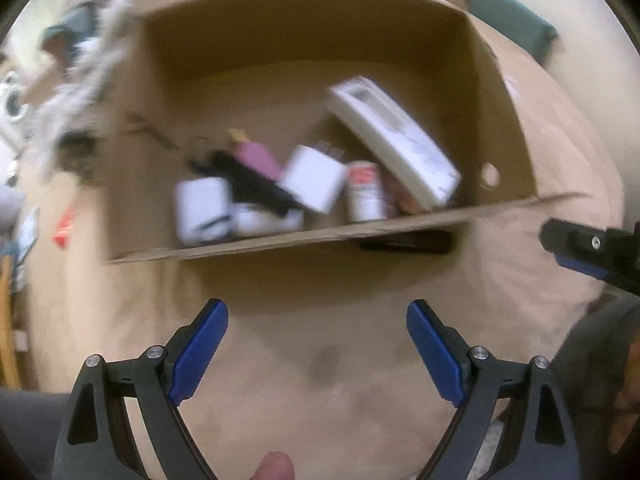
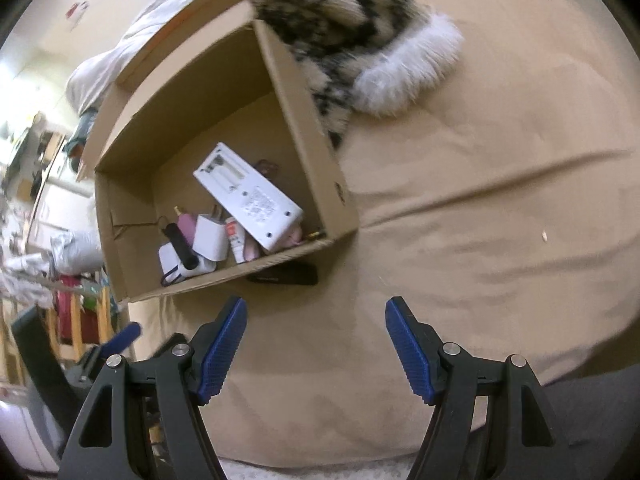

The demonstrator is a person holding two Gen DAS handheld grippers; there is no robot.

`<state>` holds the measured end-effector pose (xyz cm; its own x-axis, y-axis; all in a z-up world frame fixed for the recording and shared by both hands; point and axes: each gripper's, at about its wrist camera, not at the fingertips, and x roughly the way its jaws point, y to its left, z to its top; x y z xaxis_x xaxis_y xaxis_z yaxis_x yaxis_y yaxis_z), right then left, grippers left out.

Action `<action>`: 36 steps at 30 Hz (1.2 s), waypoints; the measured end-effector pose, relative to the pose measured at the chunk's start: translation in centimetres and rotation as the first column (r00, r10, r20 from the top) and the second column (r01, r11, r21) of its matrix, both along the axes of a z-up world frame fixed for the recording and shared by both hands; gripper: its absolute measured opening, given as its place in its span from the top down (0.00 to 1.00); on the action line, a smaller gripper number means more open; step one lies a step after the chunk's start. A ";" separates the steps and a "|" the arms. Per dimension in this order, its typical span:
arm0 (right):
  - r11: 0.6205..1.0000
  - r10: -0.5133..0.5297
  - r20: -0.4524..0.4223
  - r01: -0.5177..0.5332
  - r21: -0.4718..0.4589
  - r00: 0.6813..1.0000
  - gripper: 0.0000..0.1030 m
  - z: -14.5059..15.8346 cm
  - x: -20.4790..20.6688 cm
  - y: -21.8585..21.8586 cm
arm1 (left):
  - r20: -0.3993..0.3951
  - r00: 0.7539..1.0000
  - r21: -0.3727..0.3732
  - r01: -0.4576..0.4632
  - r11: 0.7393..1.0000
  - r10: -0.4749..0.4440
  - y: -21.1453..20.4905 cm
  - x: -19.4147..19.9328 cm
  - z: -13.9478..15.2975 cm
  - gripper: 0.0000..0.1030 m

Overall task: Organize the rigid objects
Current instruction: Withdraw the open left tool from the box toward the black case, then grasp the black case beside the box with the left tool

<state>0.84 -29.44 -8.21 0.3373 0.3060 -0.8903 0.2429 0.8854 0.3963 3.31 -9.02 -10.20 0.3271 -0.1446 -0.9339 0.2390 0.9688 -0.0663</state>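
Two grippers hang over a tan bedsheet (image 2: 480, 200), both pointing steeply down and both empty: the left gripper (image 1: 317, 336) has its jaws spread wide with nothing between them, and the right gripper (image 2: 316, 332) stands a little less wide, also bare. Just beyond the fingertips lies a dark flat object (image 2: 284, 274), touching or tucked against the near wall of the cardboard box (image 2: 240, 272) (what it is I cannot tell). It looks like the one rigid piece not yet put away, so the step in hand reads as an approach to it. The next move probably calls for one gripper to come down at the foot of the box wall and close across the object's narrow side; the wall leaves little room for the far jaw.

Inside the box, piled in the near corner, sit a long white device (image 2: 248, 200), a white plug adapter (image 2: 210, 238), a small tube (image 2: 236, 242), a black cylinder (image 2: 180, 246) and a pink item (image 2: 185, 226). The left view is blurred. A spotted furry cushion (image 2: 360, 40) leans on the box's far corner, well clear. Room clutter lies beyond at the left.
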 end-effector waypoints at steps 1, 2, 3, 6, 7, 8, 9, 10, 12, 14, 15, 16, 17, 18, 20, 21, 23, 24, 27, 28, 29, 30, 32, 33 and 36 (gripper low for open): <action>1.000 -0.011 -0.006 0.011 0.010 1.000 0.27 -0.1 0.1 -0.3 | -0.003 1.000 -0.006 0.008 1.000 -0.008 -0.7 0.2 -0.6 0.12; 0.999 -0.021 -0.009 0.021 0.026 1.000 0.27 -0.2 0.1 -0.5 | 0.000 1.000 -0.013 0.011 1.000 -0.011 -1.3 0.3 -1.0 0.08; 0.998 -0.033 -0.011 0.033 0.045 0.999 0.27 -0.3 0.1 -0.8 | -0.002 1.000 -0.023 0.013 1.000 -0.013 -1.9 0.5 -1.5 0.00; 0.994 -0.068 -0.014 0.069 0.086 0.998 0.27 -0.4 0.3 -1.5 | -0.012 1.000 -0.045 0.019 0.999 -0.020 -3.8 1.1 -2.9 0.00; 0.992 -0.077 -0.015 0.078 0.095 0.997 0.27 -0.4 0.4 -1.7 | -0.003 1.000 -0.035 0.017 0.999 -0.017 -4.3 1.3 -3.2 0.00; 0.992 -0.083 -0.015 0.084 0.099 0.996 0.27 -0.4 0.5 -1.8 | 0.012 1.000 -0.021 0.009 1.000 -0.009 -4.8 1.5 -3.6 0.00; 0.991 -0.087 -0.013 0.088 0.103 0.996 0.27 -0.4 0.6 -1.9 | 0.019 1.000 -0.012 0.000 1.000 0.000 -5.2 1.8 -3.9 0.00; 0.990 -0.089 -0.009 0.090 0.105 0.996 0.27 -0.3 0.7 -2.0 | 0.014 1.000 -0.011 -0.004 1.000 0.004 -5.6 2.2 -4.4 0.00; 0.990 -0.092 -0.004 0.092 0.107 0.996 0.27 -0.2 1.0 -2.1 | -0.010 1.000 0.002 -0.003 1.000 0.003 -6.3 2.9 -5.3 0.00; 0.988 -0.098 -0.005 0.098 0.117 0.995 0.27 -0.3 1.2 -2.3 | -0.006 1.000 0.009 0.006 1.000 -0.006 -7.0 3.3 -5.7 0.00; 0.987 -0.101 -0.007 0.101 0.123 0.995 0.27 -0.3 1.3 -2.3 | -0.004 1.000 0.011 0.010 1.000 -0.010 -7.3 3.4 -5.9 0.00; 0.986 -0.104 -0.010 0.105 0.129 0.995 0.27 -0.4 1.3 -2.4 | -0.004 1.000 0.015 0.014 1.000 -0.014 -7.7 3.6 -6.1 0.00; 0.985 -0.105 -0.010 0.106 0.134 0.994 0.27 -0.4 1.3 -2.4 | -0.009 1.000 0.017 0.015 1.000 -0.015 -7.9 3.7 -6.3 0.00; 0.985 -0.105 -0.008 0.105 0.138 0.994 0.27 -0.3 1.3 -2.4 | -0.012 1.000 0.021 0.015 1.000 -0.015 -8.2 3.9 -6.4 0.00; 0.985 -0.103 -0.004 0.102 0.140 0.995 0.27 -0.2 1.4 -2.3 | -0.005 1.000 0.029 0.011 1.000 -0.010 -8.6 4.4 -6.6 0.00; 0.985 -0.101 -0.003 0.100 0.140 0.995 0.27 -0.2 1.4 -2.2 | -0.001 1.000 0.031 0.008 0.999 -0.008 -8.9 4.6 -6.6 0.00; 0.984 -0.099 -0.004 0.098 0.146 0.995 0.27 -0.3 1.4 -2.2 | 0.008 1.000 0.042 -0.002 0.999 0.002 -9.2 5.1 -6.6 0.00; 0.984 -0.099 -0.006 0.099 0.149 0.995 0.27 -0.4 1.4 -2.2 | 0.011 1.000 0.042 -0.012 0.999 0.012 -9.2 5.2 -6.6 0.00; 0.983 -0.103 -0.009 0.103 0.150 0.995 0.27 -0.5 1.5 -2.3 | 0.034 0.999 0.060 -0.035 0.998 0.033 -9.2 5.4 -6.8 0.15; 0.985 -0.102 -0.007 0.102 0.138 0.995 0.27 -0.4 1.5 -2.2 | 0.047 0.999 0.066 -0.024 0.998 0.021 -9.3 5.1 -6.8 0.23; 0.988 -0.099 0.001 0.098 0.120 0.995 0.27 -0.2 1.6 -2.1 | 0.052 0.999 0.075 -0.015 0.997 0.012 -9.0 4.8 -6.7 0.23; 0.990 -0.094 0.010 0.092 0.107 0.996 0.27 0.0 1.7 -2.0 | 0.057 0.998 0.083 -0.007 0.997 0.002 -9.0 4.7 -6.6 0.23; 0.991 -0.093 0.027 0.090 0.096 0.995 0.27 0.3 1.7 -1.9 | 0.067 0.998 0.096 -0.004 0.995 -0.002 -9.0 4.3 -6.2 0.23; 0.991 -0.098 0.033 0.094 0.095 0.995 0.27 0.4 1.7 -1.9 | 0.069 0.998 0.102 -0.005 0.995 -0.002 -9.0 4.3 -6.1 0.23; 0.990 -0.107 0.033 0.104 0.094 0.994 0.27 0.4 1.6 -2.1 | 0.059 0.998 0.100 -0.013 0.995 0.008 -8.6 4.1 -5.6 0.23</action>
<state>2.46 -31.54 -7.83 0.4053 0.3468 -0.8458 0.3162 0.8150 0.4856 7.46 -17.57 -15.80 0.3825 -0.0470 -0.9228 0.2293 0.9723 0.0455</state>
